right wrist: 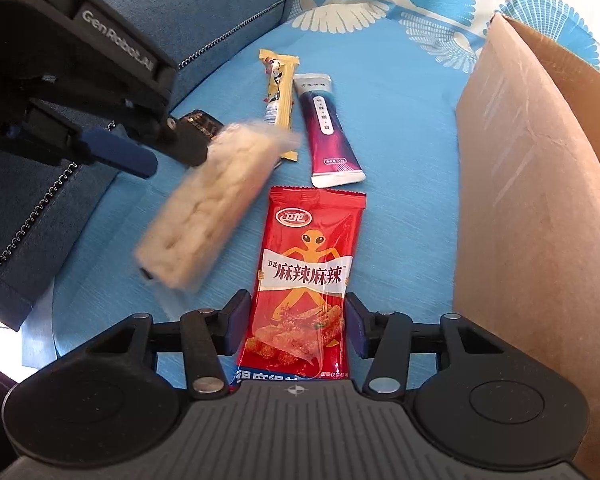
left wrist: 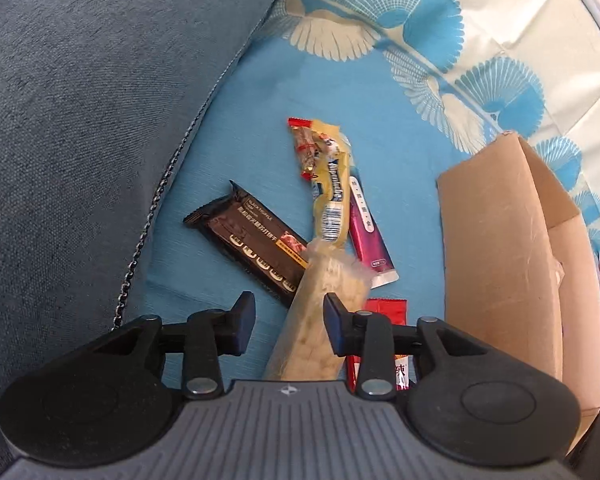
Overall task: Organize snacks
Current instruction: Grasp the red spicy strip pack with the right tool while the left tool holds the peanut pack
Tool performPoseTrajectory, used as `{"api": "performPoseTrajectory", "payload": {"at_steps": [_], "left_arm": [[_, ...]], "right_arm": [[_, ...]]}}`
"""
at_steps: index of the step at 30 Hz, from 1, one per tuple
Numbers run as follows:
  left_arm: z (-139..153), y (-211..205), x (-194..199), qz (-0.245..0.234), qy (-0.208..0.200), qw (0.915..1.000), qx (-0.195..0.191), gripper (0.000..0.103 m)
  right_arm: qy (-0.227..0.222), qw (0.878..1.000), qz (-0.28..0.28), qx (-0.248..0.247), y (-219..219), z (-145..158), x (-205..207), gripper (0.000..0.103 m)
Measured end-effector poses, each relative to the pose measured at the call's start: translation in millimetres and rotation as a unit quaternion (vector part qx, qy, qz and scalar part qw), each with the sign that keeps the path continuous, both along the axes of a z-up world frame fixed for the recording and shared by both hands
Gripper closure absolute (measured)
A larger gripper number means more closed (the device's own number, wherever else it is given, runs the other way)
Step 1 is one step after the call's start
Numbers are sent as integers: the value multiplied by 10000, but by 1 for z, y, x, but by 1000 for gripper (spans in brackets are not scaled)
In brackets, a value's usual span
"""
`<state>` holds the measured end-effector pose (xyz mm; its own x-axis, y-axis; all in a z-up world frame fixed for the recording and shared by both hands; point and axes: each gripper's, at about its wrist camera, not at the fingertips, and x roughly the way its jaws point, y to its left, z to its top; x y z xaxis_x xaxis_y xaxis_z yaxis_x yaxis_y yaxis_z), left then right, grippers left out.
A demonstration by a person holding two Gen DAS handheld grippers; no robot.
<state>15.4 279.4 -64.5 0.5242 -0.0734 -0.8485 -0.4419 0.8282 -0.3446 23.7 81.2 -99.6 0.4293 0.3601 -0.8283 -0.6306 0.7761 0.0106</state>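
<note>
A pale cracker pack sits between the fingers of my left gripper. It leans on the right finger, with a gap on the left side, so the jaws are open. In the right wrist view this pack is blurred, just below the left gripper. My right gripper straddles a red snack pack lying flat on the blue cloth; both pads touch its long edges. A black bar pack, a yellow pack and a purple pack lie beyond.
An open cardboard box stands at the right, close to the red pack; its wall fills the right wrist view's right side. A blue-grey cushion borders the cloth on the left. A small red-ended wrapper lies under the yellow pack.
</note>
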Motion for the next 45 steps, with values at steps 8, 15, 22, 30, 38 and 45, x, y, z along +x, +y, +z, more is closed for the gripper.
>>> {"api": "performPoseTrajectory", "payload": {"at_steps": [8, 15, 22, 30, 38, 45], "left_arm": [[-7, -33, 18, -766, 285, 9952, 543, 41], [-21, -46, 25, -1145, 635, 9868, 954, 51], [-11, -39, 21, -963, 341, 9900, 968, 63], [-11, -24, 18, -628, 481, 9926, 920, 63], [-17, -25, 23, -694, 633, 9916, 894, 63], [-24, -27, 27, -716, 684, 9911, 889, 63]], "right_arm": [[18, 10000, -33, -28, 3, -2, 2, 50], [6, 10000, -54, -22, 2, -3, 3, 47], [16, 9999, -157, 49, 0, -4, 5, 45], [-173, 9997, -125, 139, 0, 0, 1, 55], [-105, 9999, -94, 49, 2, -3, 2, 54], [-99, 9999, -116, 62, 3, -5, 2, 54]]}}
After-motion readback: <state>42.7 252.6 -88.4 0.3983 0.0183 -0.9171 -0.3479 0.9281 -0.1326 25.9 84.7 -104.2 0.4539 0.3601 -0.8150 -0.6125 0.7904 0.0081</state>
